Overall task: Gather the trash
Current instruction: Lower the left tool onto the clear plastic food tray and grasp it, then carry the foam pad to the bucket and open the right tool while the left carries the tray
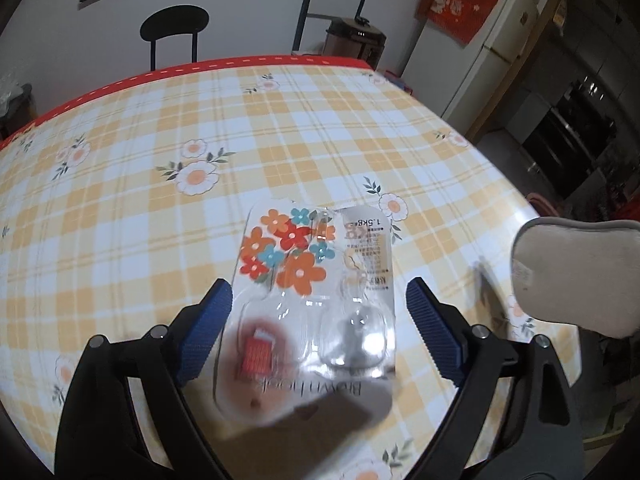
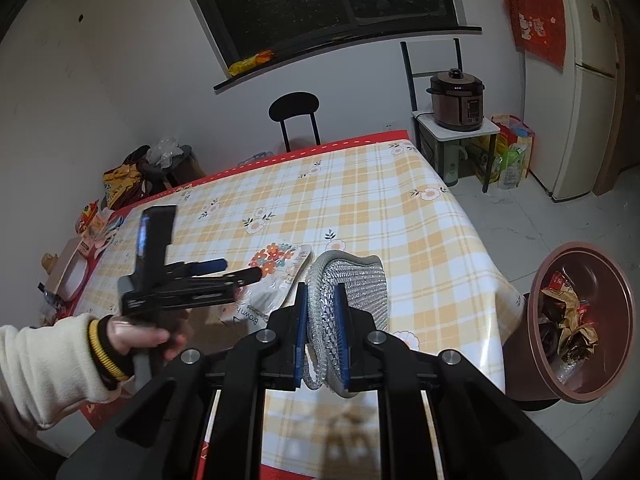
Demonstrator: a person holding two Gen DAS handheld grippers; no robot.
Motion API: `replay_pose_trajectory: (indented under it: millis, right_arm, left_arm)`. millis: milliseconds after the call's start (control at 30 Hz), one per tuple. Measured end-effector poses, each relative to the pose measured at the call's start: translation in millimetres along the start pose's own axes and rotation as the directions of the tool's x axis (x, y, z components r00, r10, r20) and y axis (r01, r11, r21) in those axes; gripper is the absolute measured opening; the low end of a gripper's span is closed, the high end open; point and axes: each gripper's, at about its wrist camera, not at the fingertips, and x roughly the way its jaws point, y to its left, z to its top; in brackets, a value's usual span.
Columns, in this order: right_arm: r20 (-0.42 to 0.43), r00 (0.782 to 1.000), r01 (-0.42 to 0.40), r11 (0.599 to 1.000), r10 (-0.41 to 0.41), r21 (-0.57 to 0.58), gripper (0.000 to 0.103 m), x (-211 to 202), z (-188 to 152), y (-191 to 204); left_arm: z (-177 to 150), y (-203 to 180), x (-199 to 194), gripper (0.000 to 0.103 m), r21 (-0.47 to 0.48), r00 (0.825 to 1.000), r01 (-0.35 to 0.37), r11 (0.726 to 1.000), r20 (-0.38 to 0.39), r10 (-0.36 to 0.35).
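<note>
A plastic blister package (image 1: 308, 304) with orange and red flowers printed on its card lies on the checked tablecloth (image 1: 280, 128). My left gripper (image 1: 316, 300) is open, its blue fingers on either side of the package's near half, just above it. In the right wrist view the package (image 2: 276, 268) lies beside the left gripper (image 2: 236, 270). My right gripper (image 2: 322, 292) is shut on a grey mesh scrubbing pad (image 2: 352, 280) and holds it above the table; the pad also shows in the left wrist view (image 1: 576, 272).
A brown trash bin (image 2: 580, 320) with wrappers inside stands on the floor right of the table. A chair (image 2: 294, 116) stands at the far edge. A rice cooker (image 2: 456, 96) sits on a small stand, with a fridge (image 2: 580, 80) behind. Clutter lies left of the table.
</note>
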Motion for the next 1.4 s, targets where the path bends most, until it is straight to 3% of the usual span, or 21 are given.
replay_pose_trajectory:
  millis: [100, 167, 300, 333, 633, 1033, 1233, 1400]
  right_arm:
    - [-0.004, 1.0, -0.005, 1.0, 0.005, 0.005, 0.014, 1, 0, -4]
    - [-0.007, 1.0, -0.007, 1.0, 0.007, 0.01, 0.014, 1, 0, -7]
    - [-0.012, 1.0, -0.003, 1.0, 0.003, 0.015, 0.014, 1, 1, -12]
    - [-0.013, 1.0, -0.002, 1.0, 0.003, 0.017, 0.014, 1, 1, -13]
    - [-0.016, 1.0, -0.014, 1.0, 0.014, 0.011, 0.014, 3, 2, -10]
    - [0.049, 0.998, -0.036, 0.999, 0.035, 0.013, 0.014, -21, 10, 2]
    - [0.082, 0.995, -0.054, 0.998, 0.051, 0.029, 0.014, -44, 13, -10]
    - [0.131, 0.991, -0.028, 0.998, 0.02, 0.063, 0.014, -71, 23, -44]
  left_arm:
    - [5, -5, 18, 0.074, 0.03, 0.999, -0.041, 0.999, -0.028, 0.042]
    - [6, -5, 27, 0.073, 0.025, 0.997, -0.06, 0.998, -0.045, 0.062]
    - [4, -1, 37, 0.066, 0.024, 0.996, -0.063, 0.998, -0.058, 0.065]
    - [3, -2, 36, 0.059, 0.029, 0.997, -0.061, 0.998, -0.047, 0.063]
    - [-4, 0, 6, 0.058, -0.003, 0.999, -0.044, 0.999, -0.005, 0.044]
    - [-20, 1, -74, 0.058, 0.005, 0.996, -0.03, 1.0, 0.087, 0.03]
    - [-19, -13, -120, 0.058, -0.009, 0.985, -0.025, 1.0, 0.173, 0.027]
    - [-18, -33, -150, 0.058, -0.031, 0.972, 0.0, 1.0, 0.234, 0.008]
